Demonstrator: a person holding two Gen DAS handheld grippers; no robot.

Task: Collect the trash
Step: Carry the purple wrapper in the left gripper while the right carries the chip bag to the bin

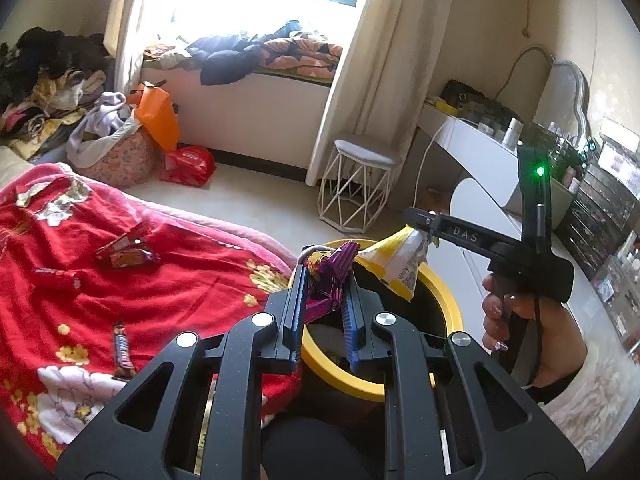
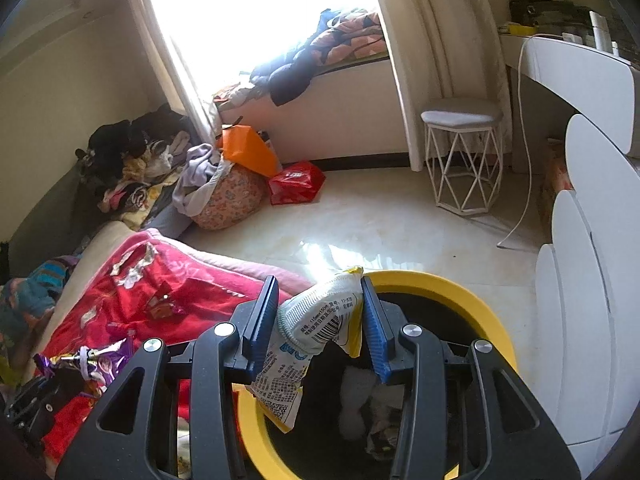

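Left wrist view: the left gripper [image 1: 325,276] clamps a purple wrapper [image 1: 332,276] above the yellow bin [image 1: 444,292]. Right gripper [image 2: 320,304] pinches a white-and-yellow bag [image 2: 316,320] over the same bin's rim

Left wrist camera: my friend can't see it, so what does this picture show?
The left gripper holds a crumpled purple wrapper above a yellow-rimmed trash bin, while the right gripper holds a yellow and white snack bag over it too. More wrappers lie on the red blanket to the left.
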